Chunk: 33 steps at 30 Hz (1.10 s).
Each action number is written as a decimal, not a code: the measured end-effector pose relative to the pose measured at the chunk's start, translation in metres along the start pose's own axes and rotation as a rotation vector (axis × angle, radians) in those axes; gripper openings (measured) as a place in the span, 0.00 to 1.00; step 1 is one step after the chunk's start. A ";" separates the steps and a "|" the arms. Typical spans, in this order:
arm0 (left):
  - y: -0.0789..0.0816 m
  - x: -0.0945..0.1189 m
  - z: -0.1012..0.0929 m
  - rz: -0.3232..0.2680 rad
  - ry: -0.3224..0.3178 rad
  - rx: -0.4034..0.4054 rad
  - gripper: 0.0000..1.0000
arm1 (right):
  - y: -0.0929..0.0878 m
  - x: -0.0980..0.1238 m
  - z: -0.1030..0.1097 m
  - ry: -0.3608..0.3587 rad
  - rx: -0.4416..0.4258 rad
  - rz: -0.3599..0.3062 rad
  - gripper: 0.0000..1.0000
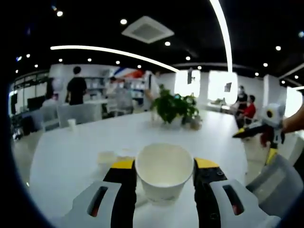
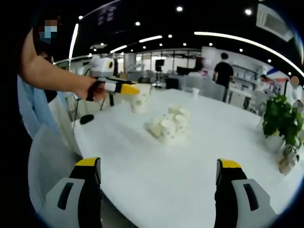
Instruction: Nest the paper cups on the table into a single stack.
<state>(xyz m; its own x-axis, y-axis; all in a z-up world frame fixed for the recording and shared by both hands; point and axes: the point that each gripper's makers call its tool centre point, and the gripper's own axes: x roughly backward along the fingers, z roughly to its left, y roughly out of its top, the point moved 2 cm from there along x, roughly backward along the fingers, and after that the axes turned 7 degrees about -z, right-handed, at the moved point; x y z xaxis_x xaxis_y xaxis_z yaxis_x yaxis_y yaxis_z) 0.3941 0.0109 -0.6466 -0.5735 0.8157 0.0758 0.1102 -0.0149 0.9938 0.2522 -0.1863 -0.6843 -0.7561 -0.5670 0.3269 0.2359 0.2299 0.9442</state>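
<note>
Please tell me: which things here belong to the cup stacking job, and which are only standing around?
For the job:
paper cup held in the left gripper
cluster of paper cups on the white table
right gripper, open

Only standing around:
potted plant
single cup far across the table

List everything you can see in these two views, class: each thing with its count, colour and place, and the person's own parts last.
Held paper cup: one, white, upright between the left gripper's jaws.
Loose paper cups: a cluster, count unclear, white, mid-table.
Table: one, white.
Potted plant: one, green, at the table's far side.
Chair: one, pale, beside the table.
Left gripper: yellow-tipped, shut on the cup.
Right gripper: yellow-tipped, open, empty.
</note>
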 end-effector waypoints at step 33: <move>-0.019 -0.008 -0.068 0.015 -0.128 -0.037 0.44 | -0.004 0.001 0.000 -0.002 -0.007 0.005 1.00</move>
<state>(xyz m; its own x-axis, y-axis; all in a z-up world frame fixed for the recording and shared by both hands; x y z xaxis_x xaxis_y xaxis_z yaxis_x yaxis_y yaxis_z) 0.3411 -0.0347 -0.6608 -0.4635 0.8823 0.0817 0.0866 -0.0467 0.9952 0.2502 -0.1878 -0.6875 -0.7559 -0.5644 0.3316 0.2438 0.2275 0.9428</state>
